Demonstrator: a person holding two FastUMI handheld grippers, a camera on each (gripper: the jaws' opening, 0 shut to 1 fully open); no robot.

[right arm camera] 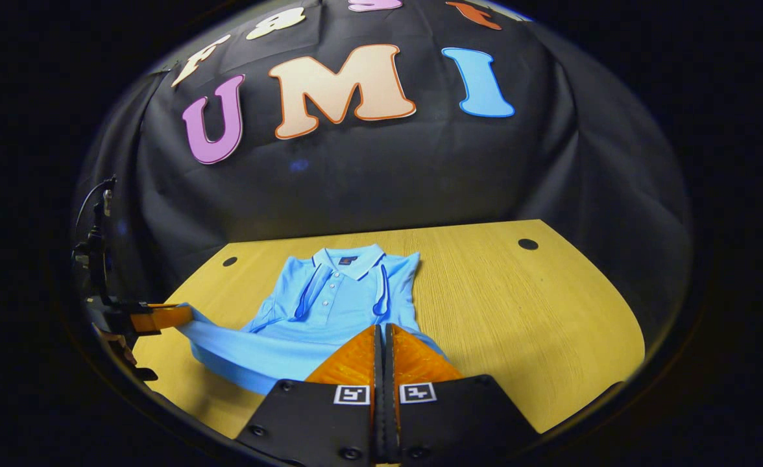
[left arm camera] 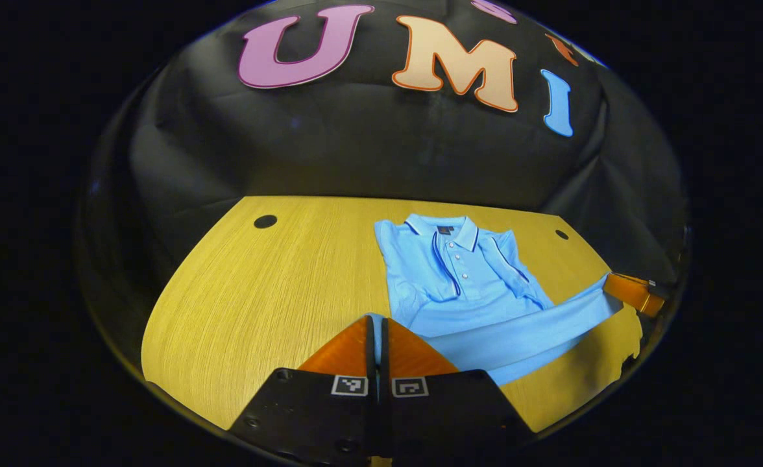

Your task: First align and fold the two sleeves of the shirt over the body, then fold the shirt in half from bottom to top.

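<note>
A light blue polo shirt (left arm camera: 466, 285) lies on the yellow table (left arm camera: 278, 285), collar toward the far wall, both sleeves folded over its body. My left gripper (left arm camera: 376, 319) is shut on one corner of the bottom hem, a sliver of blue cloth showing between its fingers. My right gripper (right arm camera: 381, 327) is shut on the other hem corner. The hem is lifted off the table and stretched as a band between them. In the left gripper view the right gripper (left arm camera: 634, 292) shows at the far right; in the right gripper view the left gripper (right arm camera: 161, 316) shows at the far left.
The wooden table (right arm camera: 537, 311) has small dark round holes near its far corners (left arm camera: 265, 221) (right arm camera: 528, 244). The black cloth wall stands just behind its far edge. Bare tabletop lies to the shirt's sides.
</note>
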